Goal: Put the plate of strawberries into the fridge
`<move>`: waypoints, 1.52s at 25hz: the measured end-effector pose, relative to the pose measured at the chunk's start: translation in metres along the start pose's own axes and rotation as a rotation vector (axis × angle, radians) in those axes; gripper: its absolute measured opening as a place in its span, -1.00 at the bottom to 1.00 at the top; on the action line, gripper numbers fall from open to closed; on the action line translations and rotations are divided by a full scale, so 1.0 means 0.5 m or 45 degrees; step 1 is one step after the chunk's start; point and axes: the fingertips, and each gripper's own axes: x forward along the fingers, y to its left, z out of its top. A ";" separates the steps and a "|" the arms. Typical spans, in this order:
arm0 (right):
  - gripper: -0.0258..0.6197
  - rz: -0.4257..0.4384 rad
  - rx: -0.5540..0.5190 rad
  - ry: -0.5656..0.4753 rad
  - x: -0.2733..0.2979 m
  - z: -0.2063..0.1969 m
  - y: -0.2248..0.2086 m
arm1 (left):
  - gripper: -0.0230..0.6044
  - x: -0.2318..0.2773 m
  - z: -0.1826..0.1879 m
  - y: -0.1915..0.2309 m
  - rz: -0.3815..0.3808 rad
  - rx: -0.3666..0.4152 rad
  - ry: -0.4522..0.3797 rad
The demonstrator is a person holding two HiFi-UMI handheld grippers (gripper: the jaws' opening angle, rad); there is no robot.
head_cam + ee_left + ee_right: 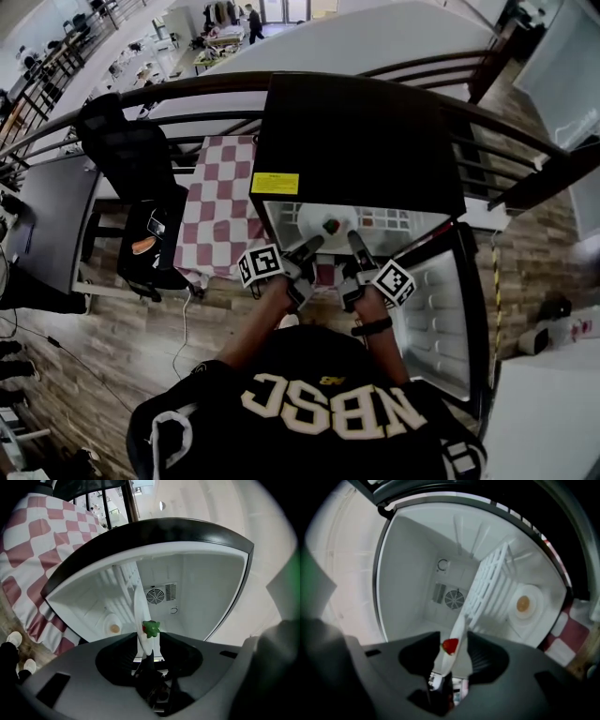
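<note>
Plate (323, 223) sits just inside the open fridge (356, 141), apparently at the front of the white wire shelf (487, 585). One strawberry (331, 226) shows on it, red with a green top. The plate looks thin, stiff and smooth, probably light, and would chip if knocked. Its glossy rim is likely slippery. The berry lies loose and soft, so any tilt would roll it, and the plate wants to stay level. Best hold is the near rim, one grip either side of the fruit. Left hand-held gripper (312, 246) and right hand-held gripper (356, 242) both straddle that rim. Their jaws stand wide with the pads clear of the plate, so neither has hold of anything. Writing: a yellow label (275, 183) on the fridge's top front edge, print too small to read. Big letters on the person's shirt (328, 408) read like "NBSC". A red-and-white checked cloth (220, 202) covers the counter left of the fridge.
</note>
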 end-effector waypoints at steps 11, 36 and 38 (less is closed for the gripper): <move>-0.38 -0.001 -0.170 -0.008 -0.042 -0.002 0.005 | -0.40 -0.041 -0.010 0.002 0.081 0.208 -0.028; -0.39 -0.120 -0.912 0.097 -0.086 -0.056 0.051 | -0.40 -0.098 -0.020 -0.038 0.177 1.019 -0.083; -0.39 -0.123 -0.960 0.100 -0.084 -0.059 0.055 | -0.40 -0.096 -0.020 -0.042 0.185 1.079 -0.079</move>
